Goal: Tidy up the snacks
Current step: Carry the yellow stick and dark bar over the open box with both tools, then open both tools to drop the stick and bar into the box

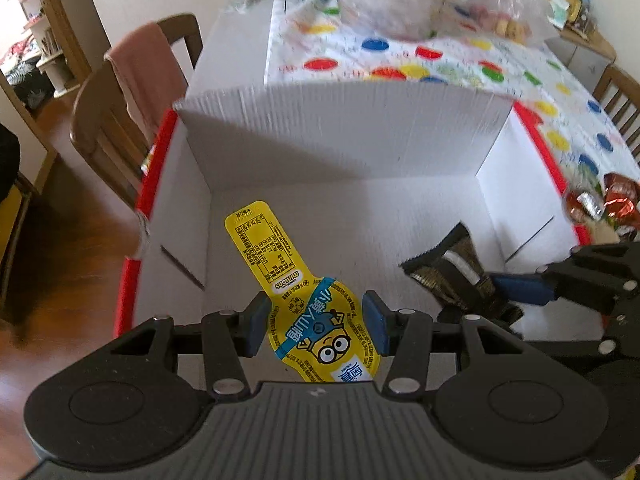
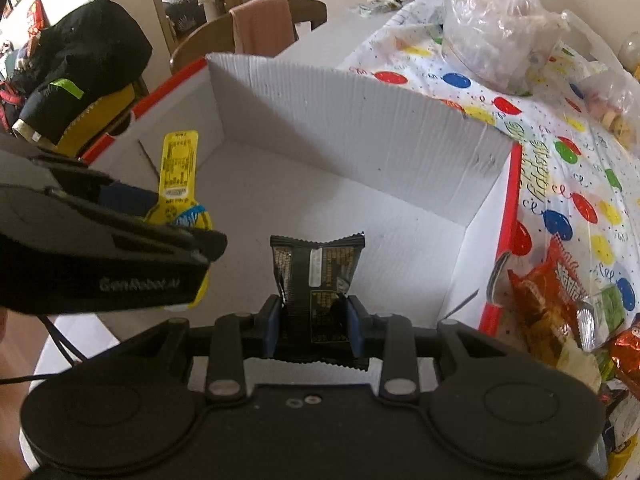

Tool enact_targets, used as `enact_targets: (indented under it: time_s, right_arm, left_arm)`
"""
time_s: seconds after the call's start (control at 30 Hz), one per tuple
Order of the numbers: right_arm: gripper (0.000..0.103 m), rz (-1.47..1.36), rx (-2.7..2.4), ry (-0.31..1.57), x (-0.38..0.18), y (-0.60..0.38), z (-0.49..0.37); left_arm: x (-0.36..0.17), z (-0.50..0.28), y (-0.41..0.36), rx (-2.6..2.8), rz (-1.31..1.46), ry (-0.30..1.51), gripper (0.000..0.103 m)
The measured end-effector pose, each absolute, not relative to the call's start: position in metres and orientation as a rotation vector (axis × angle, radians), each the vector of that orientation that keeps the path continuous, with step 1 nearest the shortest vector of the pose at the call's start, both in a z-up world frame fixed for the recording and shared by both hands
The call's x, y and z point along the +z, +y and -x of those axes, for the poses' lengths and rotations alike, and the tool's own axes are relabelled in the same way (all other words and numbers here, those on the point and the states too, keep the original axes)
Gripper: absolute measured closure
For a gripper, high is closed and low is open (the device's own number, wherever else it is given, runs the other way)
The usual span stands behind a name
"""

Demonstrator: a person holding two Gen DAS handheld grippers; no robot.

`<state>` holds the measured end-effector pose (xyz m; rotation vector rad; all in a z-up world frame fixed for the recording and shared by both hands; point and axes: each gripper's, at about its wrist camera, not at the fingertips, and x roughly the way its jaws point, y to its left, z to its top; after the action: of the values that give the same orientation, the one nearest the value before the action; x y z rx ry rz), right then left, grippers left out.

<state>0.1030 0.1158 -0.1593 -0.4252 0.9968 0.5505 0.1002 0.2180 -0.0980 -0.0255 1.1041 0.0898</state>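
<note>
A white cardboard box (image 1: pixel 340 132) with red edges stands open below both grippers. My left gripper (image 1: pixel 316 326) is shut on a yellow snack cup (image 1: pixel 320 328) with a cartoon lid and a long tab, held over the box's near left part. In the right wrist view the same cup (image 2: pixel 178 168) shows at the left. My right gripper (image 2: pixel 314 318) is shut on a black snack packet (image 2: pixel 316 268), held upright over the box (image 2: pixel 360 120). That packet (image 1: pixel 452 268) and the right gripper (image 1: pixel 500 284) appear at the right of the left wrist view.
A balloon-print tablecloth (image 1: pixel 400 56) covers the table beyond the box. Clear plastic bags (image 2: pixel 492 28) lie at the far end. Loose snack packets (image 2: pixel 560 304) pile up right of the box. A wooden chair with a pink cloth (image 1: pixel 140 76) stands at the left.
</note>
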Motion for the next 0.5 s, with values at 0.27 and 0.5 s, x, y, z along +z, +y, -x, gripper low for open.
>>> enact_targets:
  time_s: [0.27, 0.5]
  right_arm:
    - [0.070, 0.435, 0.545, 1.015, -0.165, 0.116, -0.101]
    - [0.066, 0.407, 0.544, 1.007, -0.159, 0.112, -0.101]
  left_arm:
    - [-0.113, -0.102, 0.220, 0.083, 0.046, 1.158, 0.053]
    - [-0.108, -0.096, 0.225, 0.080, 0.092, 1.146, 0.047]
